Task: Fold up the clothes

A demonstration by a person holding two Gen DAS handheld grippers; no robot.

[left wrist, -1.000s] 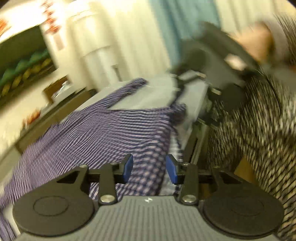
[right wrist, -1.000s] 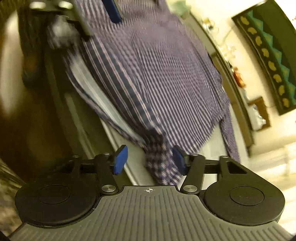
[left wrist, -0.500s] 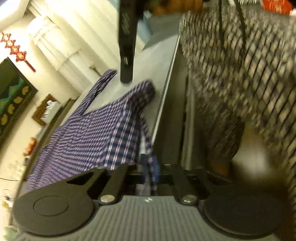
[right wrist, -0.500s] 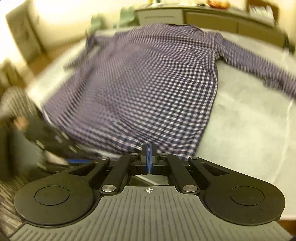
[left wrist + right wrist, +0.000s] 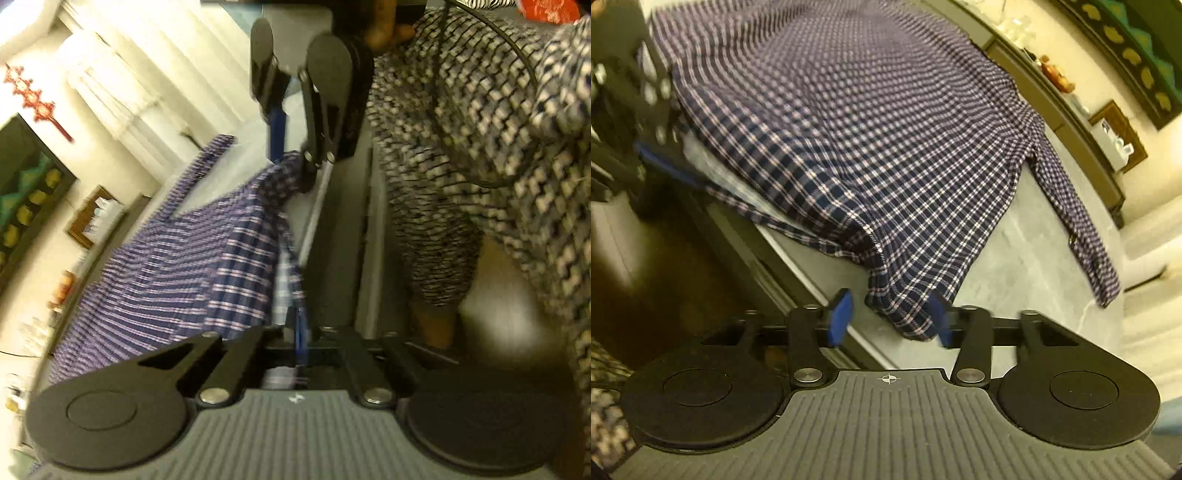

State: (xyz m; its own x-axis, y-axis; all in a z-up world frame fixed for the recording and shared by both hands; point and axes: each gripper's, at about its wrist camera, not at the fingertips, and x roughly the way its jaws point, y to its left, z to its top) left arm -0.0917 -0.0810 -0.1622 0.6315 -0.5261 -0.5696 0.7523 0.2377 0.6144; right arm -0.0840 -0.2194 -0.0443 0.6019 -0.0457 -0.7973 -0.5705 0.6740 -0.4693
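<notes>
**Checked shirt spread on the surface, both hem corners at the hand-held grippers**

A blue and white checked shirt (image 5: 871, 140) lies spread over a grey surface (image 5: 1027, 258), its hem along the near edge and one long sleeve (image 5: 1078, 221) stretched out flat towards the far right. Part of the hem hangs a little over the near edge.

On the left, the left hand-held gripper (image 5: 297, 332) has its blue pads nearly together, with a fold of the shirt's hem pinched between them; its jaws have just been easing open slightly, but the cloth sits in the narrow gap. In the right wrist view this gripper shows only as a blur at the far left of the shirt.

On the right, the right hand-held gripper (image 5: 890, 321) stands part-way open, its jaws having just been opening. The shirt's other hem corner droops between the two blue fingers (image 5: 840, 317); the right one touches the cloth, the left one stands apart from it.

Beside the surface stands a person in patterned clothing (image 5: 480, 155). Against the far wall runs a low cabinet (image 5: 1067, 125) with small items on top, too blurred to tell.
</notes>
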